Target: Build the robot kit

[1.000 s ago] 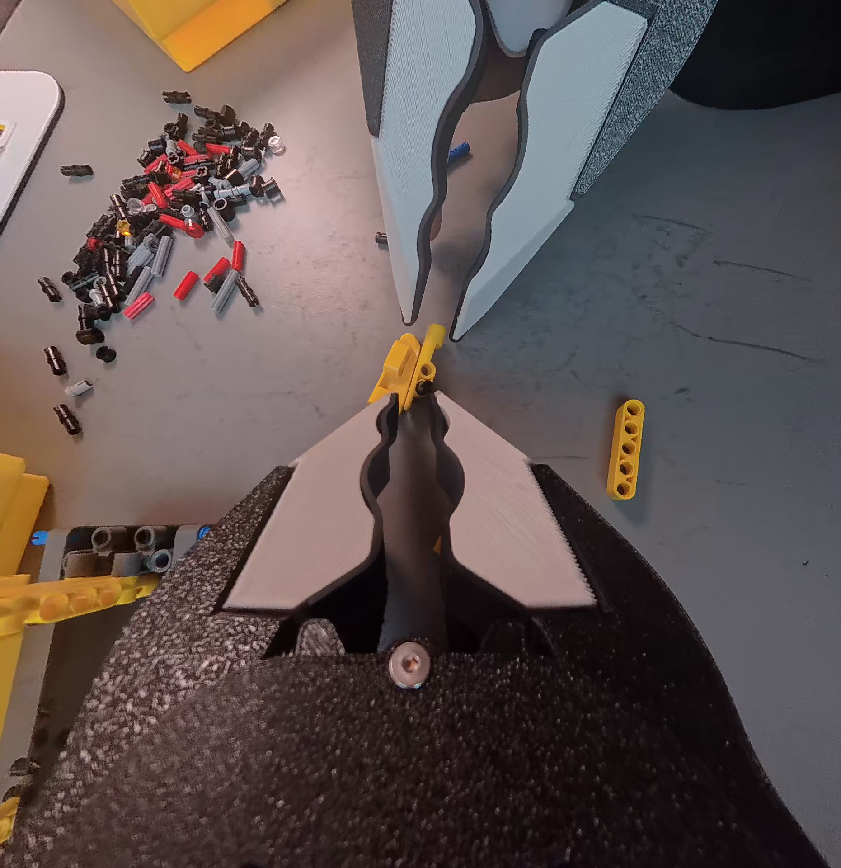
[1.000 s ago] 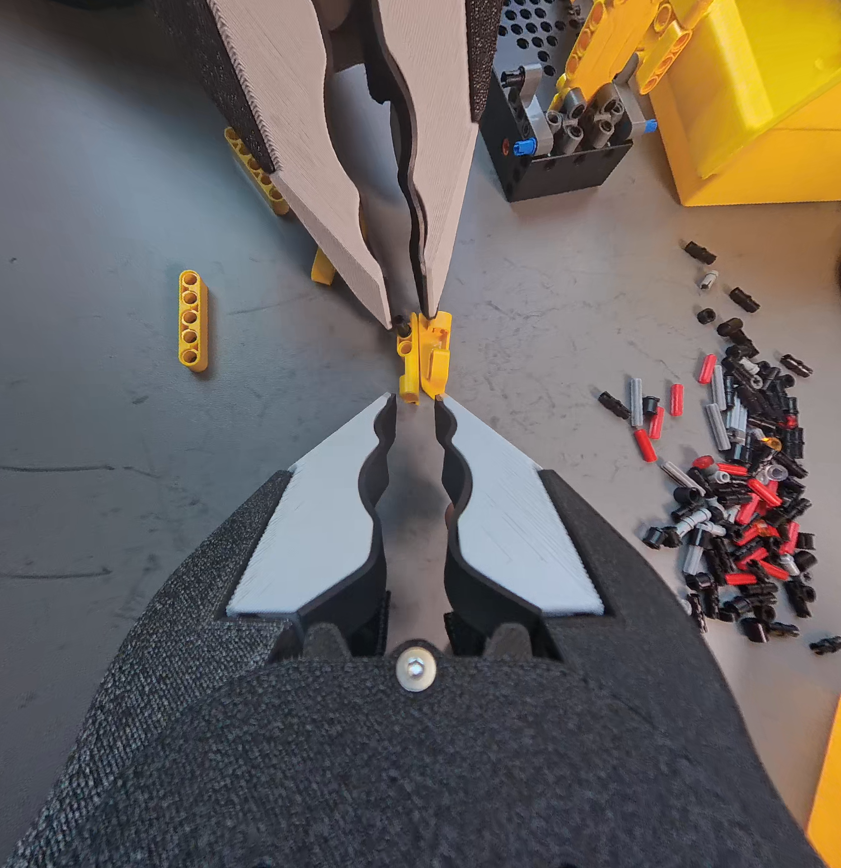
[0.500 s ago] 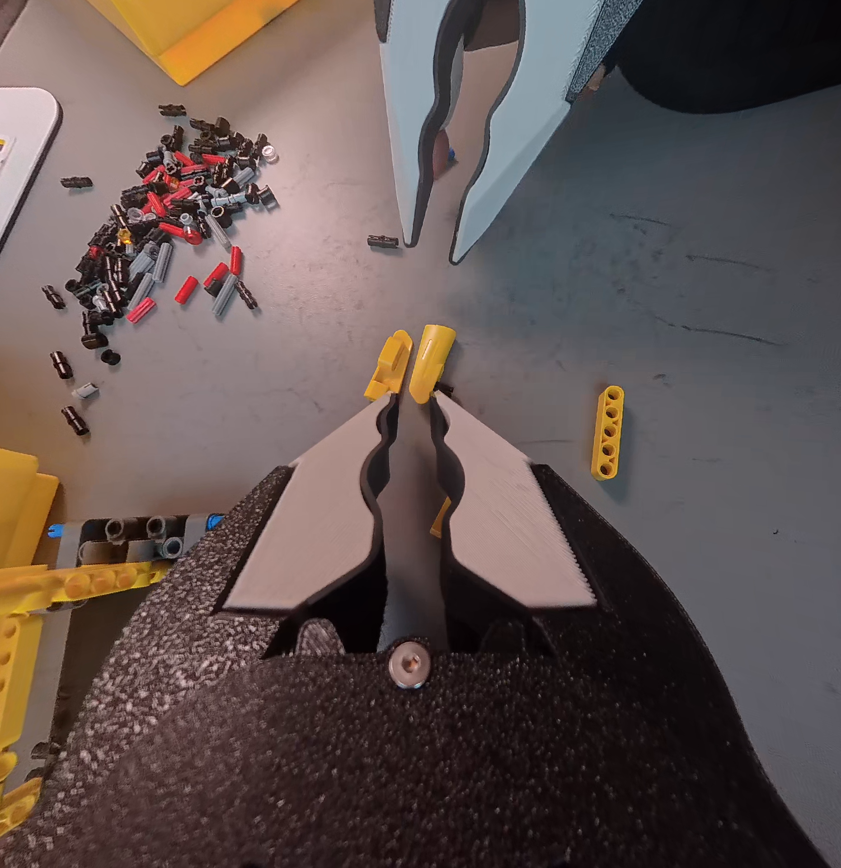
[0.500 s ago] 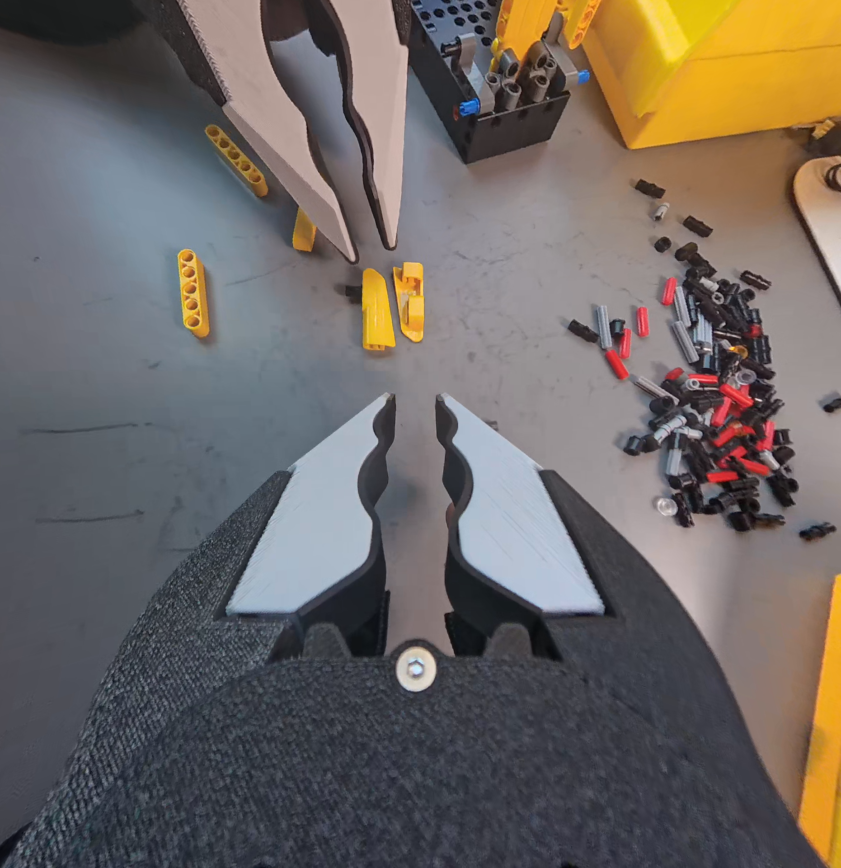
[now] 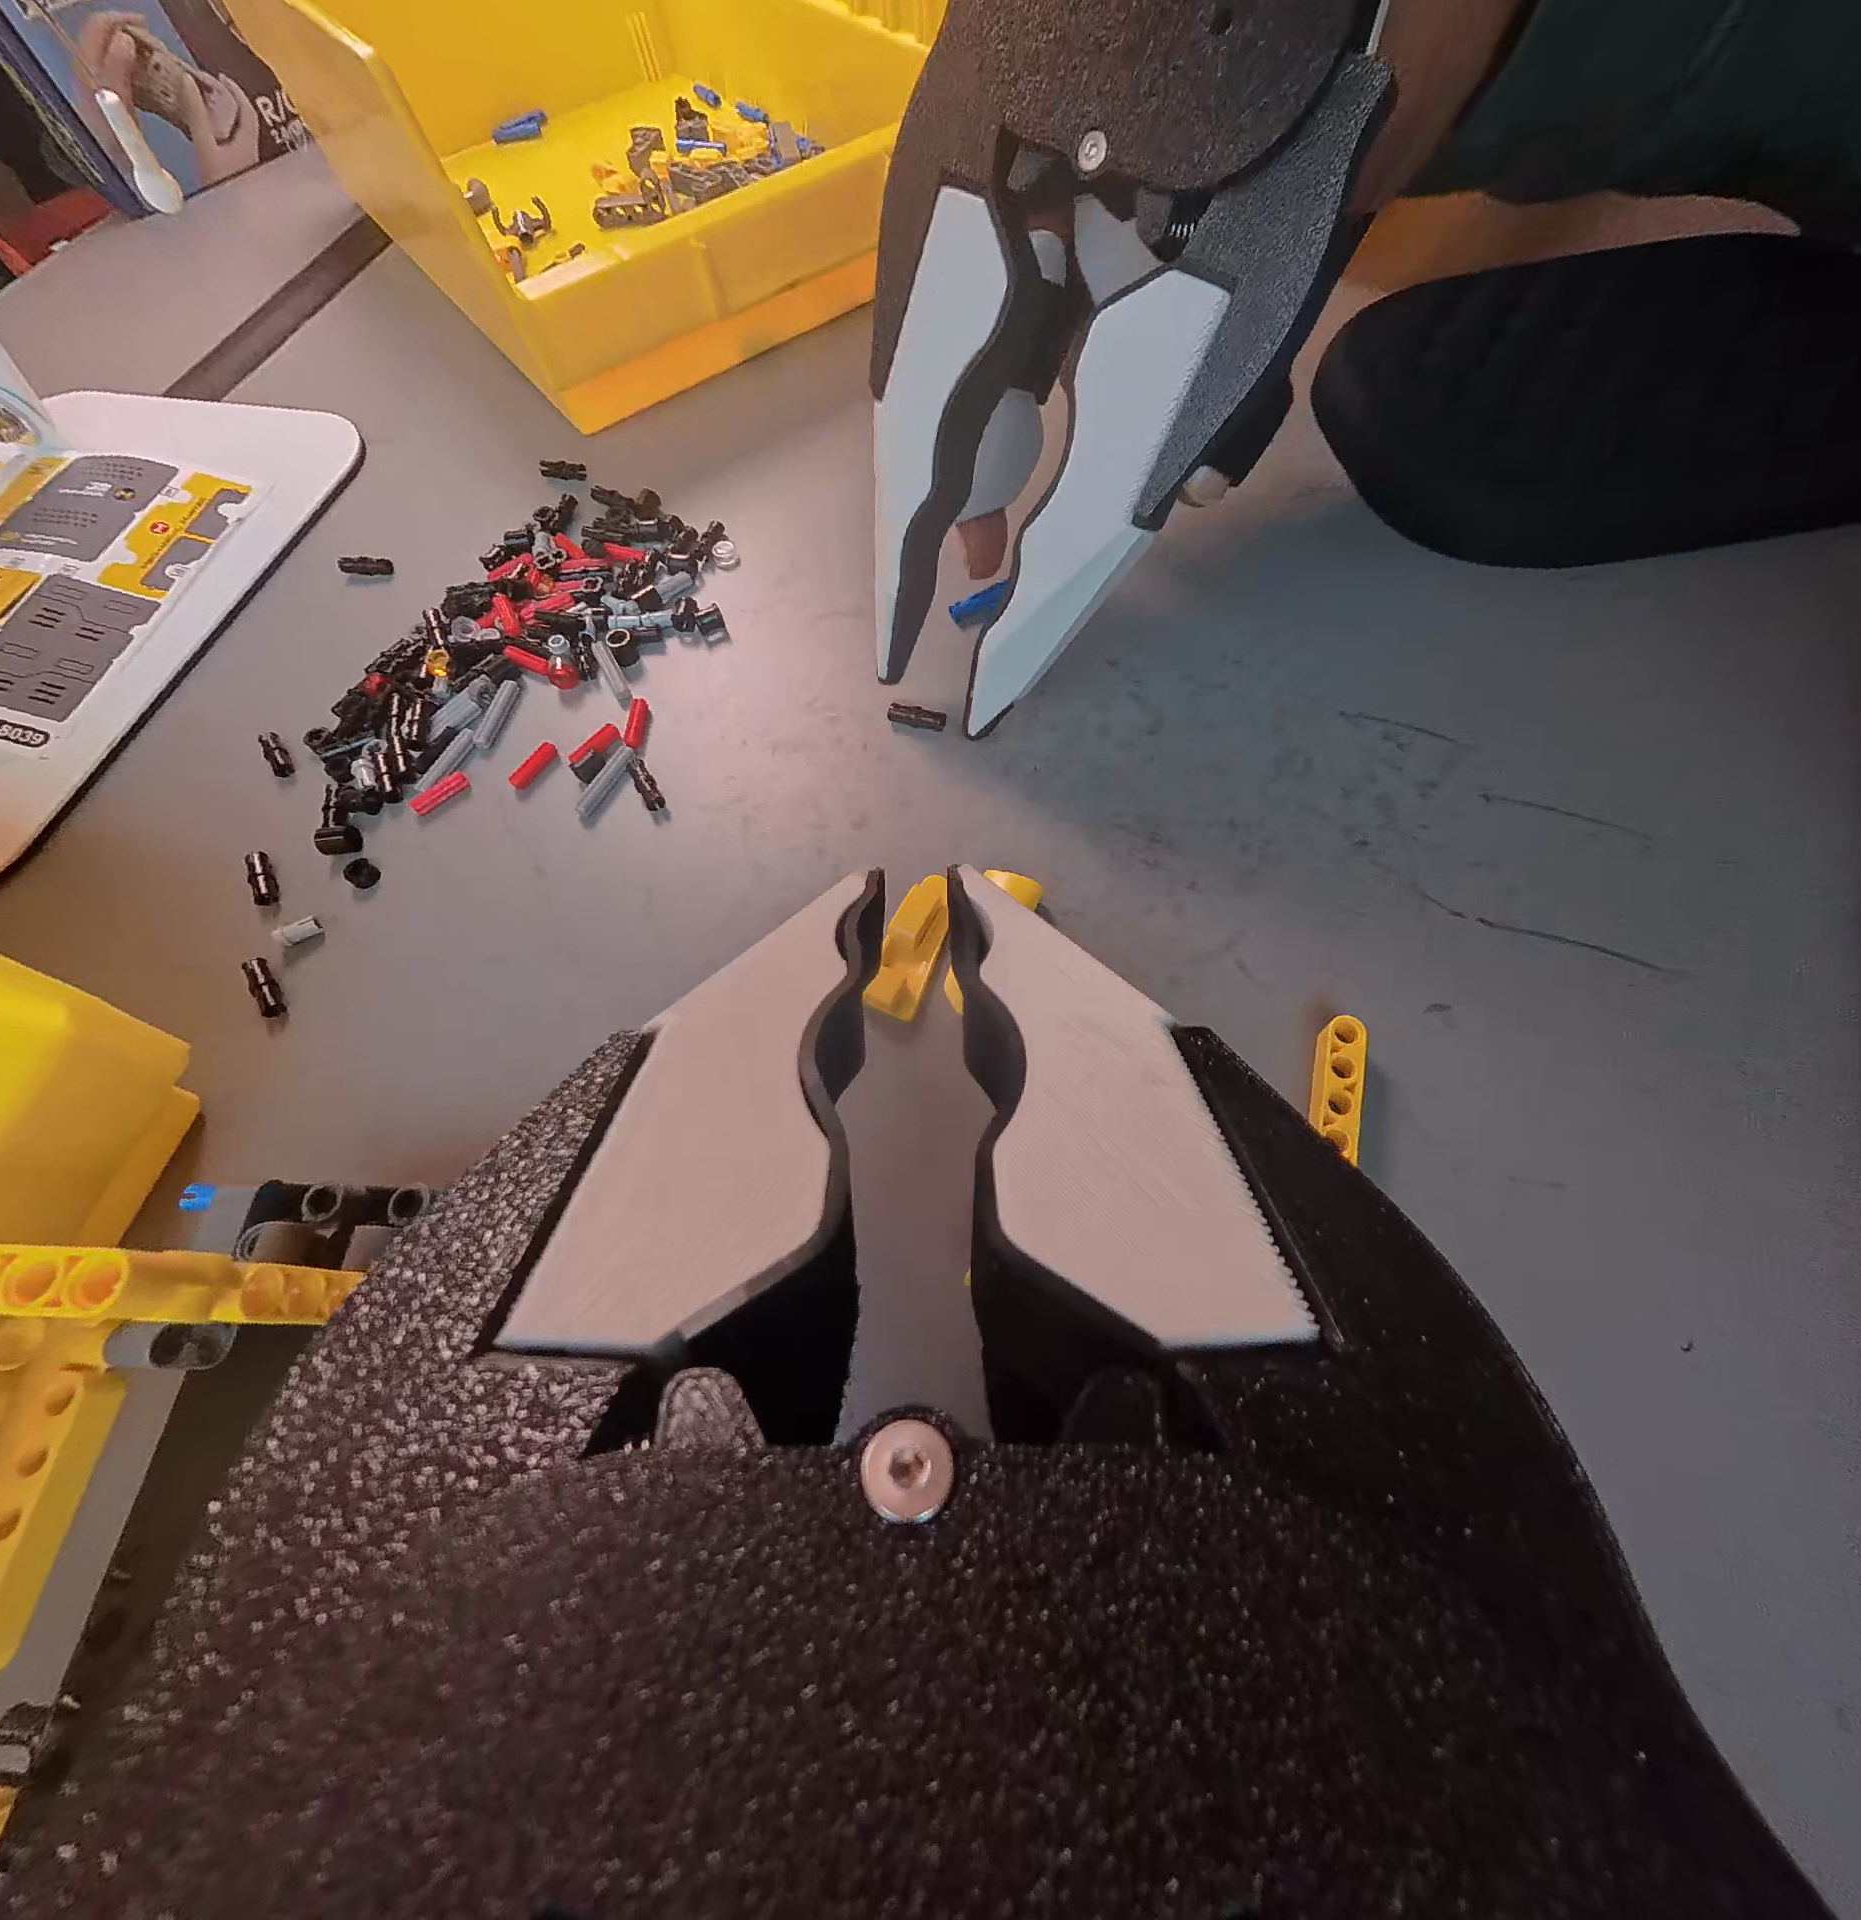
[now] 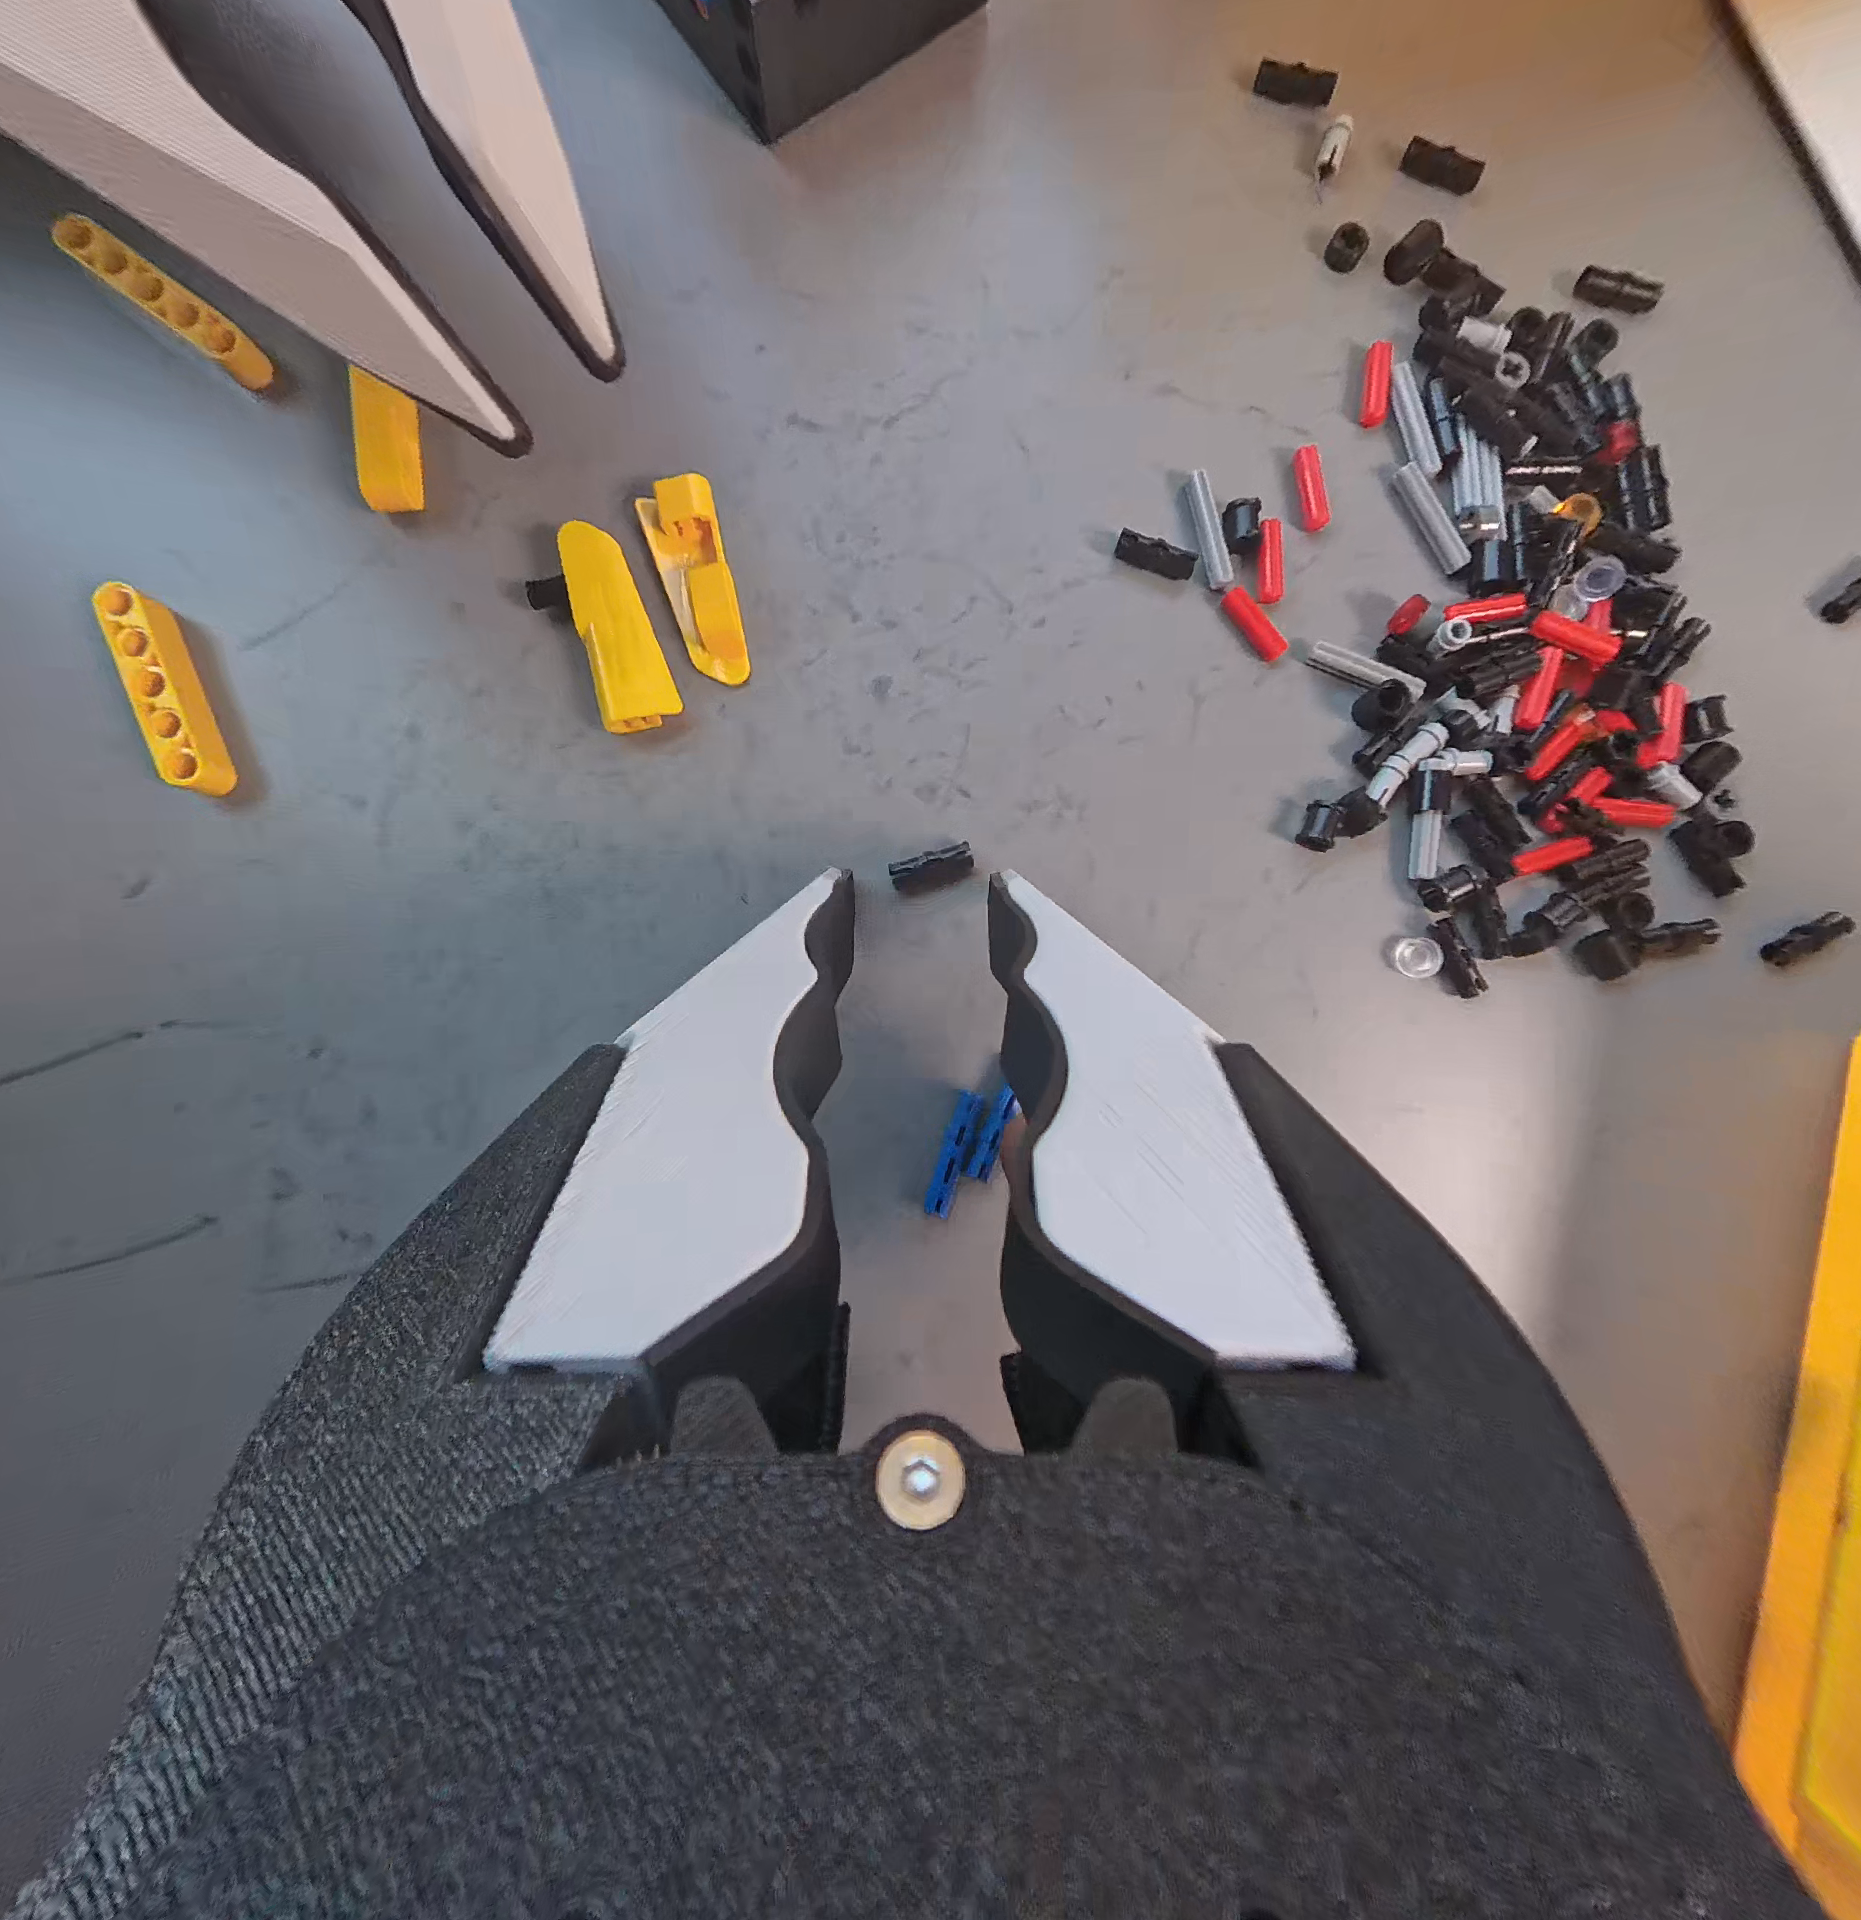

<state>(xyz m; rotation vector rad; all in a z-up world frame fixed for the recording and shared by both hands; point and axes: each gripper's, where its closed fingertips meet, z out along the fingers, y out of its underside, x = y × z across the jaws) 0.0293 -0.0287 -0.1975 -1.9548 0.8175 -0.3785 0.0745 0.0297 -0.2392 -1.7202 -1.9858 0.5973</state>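
The right tool (image 6: 921, 883) stands narrowly parted and holds nothing; a short black plastic connector pin (image 6: 931, 865) lies on the grey counter (image 6: 905, 343) just ahead of its tips, and two small blue plastic pins (image 6: 965, 1148) lie on the counter under the gap between its fingers. Ahead and to its right spreads a loose heap of black, red and grey plastic pins (image 6: 1528, 644). Ahead and to its left lie two small yellow wedge-shaped plastic panels (image 6: 651, 608) side by side, the left one with a black pin at its side. Farther left are a yellow five-hole plastic beam (image 6: 162, 686) and another flat yellow piece (image 6: 386, 442).

The left tool (image 5: 915, 883) is also slightly parted and empty. Its tips sit over those yellow panels, one of them showing in the gap between its fingers. To its right a yellow holed beam lies half hidden by its body. Ahead and left lies the pin heap, beyond it an open yellow plastic bin of small parts (image 5: 635, 156). Far left rests a white tray with a printed sheet (image 5: 126, 561).
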